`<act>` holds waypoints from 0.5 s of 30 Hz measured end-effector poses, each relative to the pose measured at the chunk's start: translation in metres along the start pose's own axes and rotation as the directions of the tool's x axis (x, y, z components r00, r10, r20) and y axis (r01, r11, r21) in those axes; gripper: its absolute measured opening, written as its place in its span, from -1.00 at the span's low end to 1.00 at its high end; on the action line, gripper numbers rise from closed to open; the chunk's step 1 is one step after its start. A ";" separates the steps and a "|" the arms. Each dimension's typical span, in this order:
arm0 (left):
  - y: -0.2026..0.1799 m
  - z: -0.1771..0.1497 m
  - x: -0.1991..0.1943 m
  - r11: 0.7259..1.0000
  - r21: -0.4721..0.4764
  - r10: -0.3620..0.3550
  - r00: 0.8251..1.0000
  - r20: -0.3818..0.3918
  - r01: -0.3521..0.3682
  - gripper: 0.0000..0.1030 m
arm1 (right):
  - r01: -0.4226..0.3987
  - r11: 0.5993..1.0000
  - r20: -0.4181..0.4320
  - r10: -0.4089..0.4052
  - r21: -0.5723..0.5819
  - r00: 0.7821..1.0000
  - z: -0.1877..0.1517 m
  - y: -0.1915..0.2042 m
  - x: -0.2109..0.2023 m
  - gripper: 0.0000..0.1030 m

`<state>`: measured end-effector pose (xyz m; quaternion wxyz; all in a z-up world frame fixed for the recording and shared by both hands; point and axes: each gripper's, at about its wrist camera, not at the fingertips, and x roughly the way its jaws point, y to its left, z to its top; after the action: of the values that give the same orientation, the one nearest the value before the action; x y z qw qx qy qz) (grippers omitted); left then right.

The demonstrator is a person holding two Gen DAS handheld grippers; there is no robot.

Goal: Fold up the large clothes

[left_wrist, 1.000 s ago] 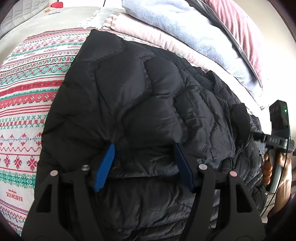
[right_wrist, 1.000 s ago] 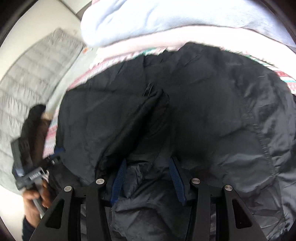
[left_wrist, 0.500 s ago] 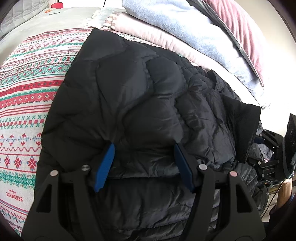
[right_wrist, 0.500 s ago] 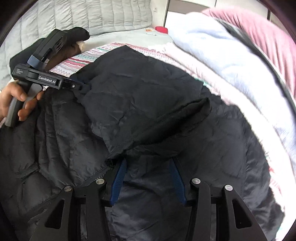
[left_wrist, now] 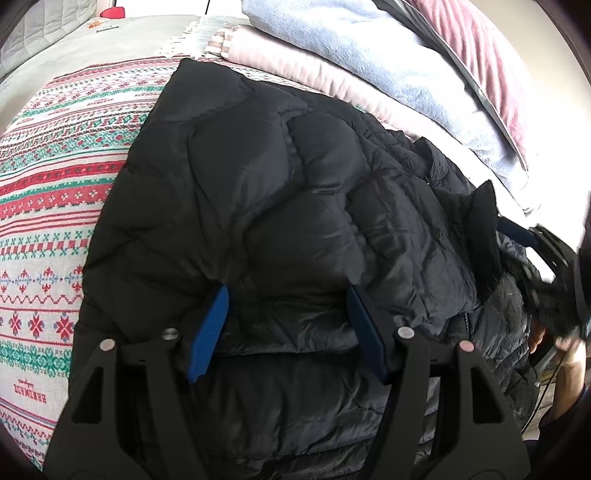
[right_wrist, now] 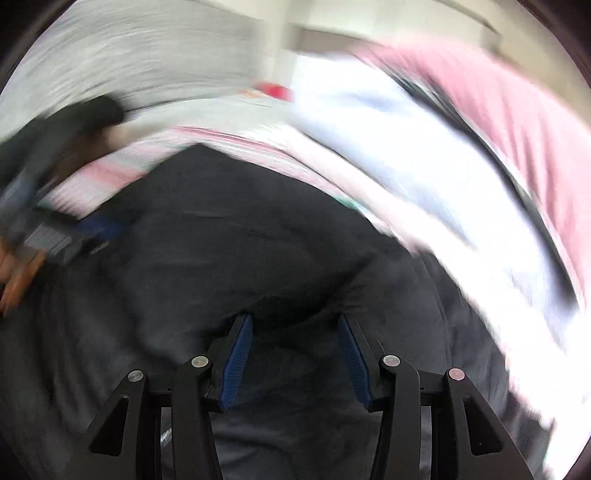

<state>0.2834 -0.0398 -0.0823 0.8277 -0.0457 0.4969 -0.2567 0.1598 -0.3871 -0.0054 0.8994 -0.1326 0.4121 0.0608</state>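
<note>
A black puffer jacket [left_wrist: 277,184] lies folded on a patterned bedspread [left_wrist: 44,221]. My left gripper [left_wrist: 287,295] sits at the near edge of its upper layer, and the blue pads hold a thick fold of that layer. At the far right, my right gripper [left_wrist: 517,236] holds up a black flap of the jacket. The right wrist view is blurred by motion: my right gripper [right_wrist: 294,319] has dark jacket [right_wrist: 240,240] fabric bunched between its pads. The left gripper [right_wrist: 92,229] shows as a smear at the jacket's left edge.
Folded pink [left_wrist: 295,59] and light blue [left_wrist: 369,44] blankets and a pink striped cushion [left_wrist: 480,55] are stacked along the jacket's far right side. A grey quilted headboard [right_wrist: 129,55] rises behind the bed. A small red object [left_wrist: 112,12] lies far back.
My right gripper has rolled and swung round with the jacket flap, which now stands raised at the right edge. The left gripper and its fold have stayed put.
</note>
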 end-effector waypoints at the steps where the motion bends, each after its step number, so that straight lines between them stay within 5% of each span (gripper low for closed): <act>1: -0.001 0.000 0.000 1.000 0.001 0.000 1.000 -0.004 0.000 0.31 | 0.004 0.997 -0.060 0.000 0.075 0.998 0.001 -0.010 0.011 -0.05; 4: -0.001 0.000 0.000 1.000 0.001 0.000 1.000 -0.004 0.000 0.31 | -0.047 0.924 -0.162 0.117 0.379 0.980 -0.009 -0.050 0.040 -0.05; 6: -0.001 0.000 0.000 1.000 0.001 -0.001 1.000 -0.004 0.001 0.32 | -0.150 0.802 -0.089 0.245 0.578 0.965 -0.017 -0.078 0.043 -0.05; 8: -0.001 0.000 0.001 1.000 0.002 -0.002 1.000 -0.003 0.002 0.32 | -0.199 0.738 -0.039 0.292 0.644 0.956 -0.019 -0.090 0.042 -0.09; 9: -0.001 0.000 0.001 1.000 0.002 -0.002 1.000 -0.003 0.002 0.32 | -0.210 0.731 -0.034 0.303 0.650 0.952 -0.019 -0.091 0.043 -0.16; 11: -0.001 -0.001 0.001 1.000 0.003 -0.001 1.000 -0.002 0.001 0.32 | -0.213 0.740 -0.076 0.336 0.638 0.939 -0.018 -0.083 0.050 -0.61; 15: -0.001 -0.001 0.001 1.000 0.003 0.000 1.000 -0.002 0.000 0.32 | -0.202 0.691 -0.085 0.356 0.694 0.930 -0.021 -0.084 0.054 -0.63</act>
<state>0.2826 -0.0406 -0.0834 0.8271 -0.0443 0.4975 -0.2576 0.1980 -0.4738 -0.0436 0.8161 0.2608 0.5149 0.0296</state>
